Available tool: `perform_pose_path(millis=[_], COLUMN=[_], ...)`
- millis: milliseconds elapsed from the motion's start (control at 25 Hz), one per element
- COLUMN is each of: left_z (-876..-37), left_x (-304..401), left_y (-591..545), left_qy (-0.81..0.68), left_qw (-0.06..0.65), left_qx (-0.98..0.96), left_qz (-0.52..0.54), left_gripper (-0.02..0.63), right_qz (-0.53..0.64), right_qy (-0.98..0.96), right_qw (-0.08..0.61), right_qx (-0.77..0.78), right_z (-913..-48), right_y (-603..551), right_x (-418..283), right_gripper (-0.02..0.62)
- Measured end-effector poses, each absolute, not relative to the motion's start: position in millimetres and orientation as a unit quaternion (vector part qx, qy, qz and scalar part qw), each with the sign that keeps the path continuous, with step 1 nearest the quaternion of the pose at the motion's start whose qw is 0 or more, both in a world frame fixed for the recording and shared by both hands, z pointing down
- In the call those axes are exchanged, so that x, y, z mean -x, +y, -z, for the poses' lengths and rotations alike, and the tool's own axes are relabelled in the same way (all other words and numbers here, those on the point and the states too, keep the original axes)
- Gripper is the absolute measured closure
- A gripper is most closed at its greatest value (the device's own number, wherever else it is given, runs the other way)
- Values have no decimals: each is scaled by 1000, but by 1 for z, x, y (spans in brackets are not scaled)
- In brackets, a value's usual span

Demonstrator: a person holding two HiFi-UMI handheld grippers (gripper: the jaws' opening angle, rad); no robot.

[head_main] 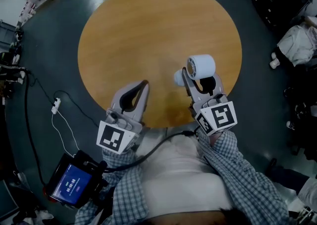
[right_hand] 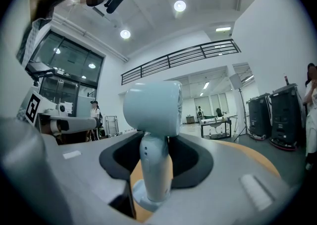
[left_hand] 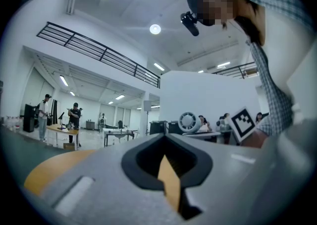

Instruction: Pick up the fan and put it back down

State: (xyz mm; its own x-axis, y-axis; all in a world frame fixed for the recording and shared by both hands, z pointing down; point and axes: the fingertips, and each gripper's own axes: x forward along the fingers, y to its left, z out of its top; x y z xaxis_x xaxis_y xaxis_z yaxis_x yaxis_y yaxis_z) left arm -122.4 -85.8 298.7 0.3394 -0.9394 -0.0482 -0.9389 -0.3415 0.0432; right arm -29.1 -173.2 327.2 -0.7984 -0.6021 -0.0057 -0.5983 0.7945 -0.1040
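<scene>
A small white fan (head_main: 200, 65) stands upright near the front edge of the round wooden table (head_main: 148, 26). Its stem (right_hand: 153, 169) rises through the hollow between the jaws of my right gripper (head_main: 202, 76), and a gap shows on each side of it. Those jaws are open around the stem, and the round fan head (right_hand: 151, 107) sits above them. My left gripper (head_main: 144, 84) hovers level over the table edge to the left, shut and empty, its tips meeting. In the left gripper view the fan (left_hand: 189, 121) shows to the right, apart from the left gripper (left_hand: 164, 137).
Dark floor surrounds the table. A white cable and adapter (head_main: 55, 105) lie at the left, and a lit screen (head_main: 72, 184) hangs by my left side. Bags and clothes (head_main: 297, 40) are piled at the right. People (left_hand: 74, 115) stand by far tables.
</scene>
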Motion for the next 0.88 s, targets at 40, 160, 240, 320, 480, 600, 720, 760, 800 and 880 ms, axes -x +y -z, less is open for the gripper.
perform_pose_path(millis=[40,160,240,320,480,600,720,760,800,880], left_z=[-298,-298,-298,-312,-328,-337,-354,-362,-369,-384], left_x=[124,127,127,129,127,131,129,125,121,117], left_y=[-85,-80,-77,-70,-59,-50,-49,-52,-55,-59], left_qy=[-576,-580,-583,-586,-586,-591,-594,-595,-596,-599], left_qw=[8,12,18,39,64,81,92,97,103,113], left_qx=[-816,-814,-811,-809,-807,-802,-799,-798,-796,-793], left_qz=[37,42,43,26,7,2,-4,-6,-7,-9], left_gripper=[607,607,607,607,607,607,607,607,607,607], right_qz=[50,60,68,75,90,101,106,107,109,114], right_qy=[948,949,950,950,950,950,951,951,951,952], right_qw=[16,6,1,-7,-25,-36,-42,-45,-48,-53], right_qx=[315,309,306,302,298,294,288,286,284,280], right_z=[-330,-341,-349,-359,-380,-394,-416,-426,-436,-453], right_y=[-173,-171,-170,-167,-161,-153,-155,-159,-162,-168], right_x=[30,33,35,36,39,41,40,37,34,33], right_gripper=[437,437,437,437,439,439,439,439,439,439])
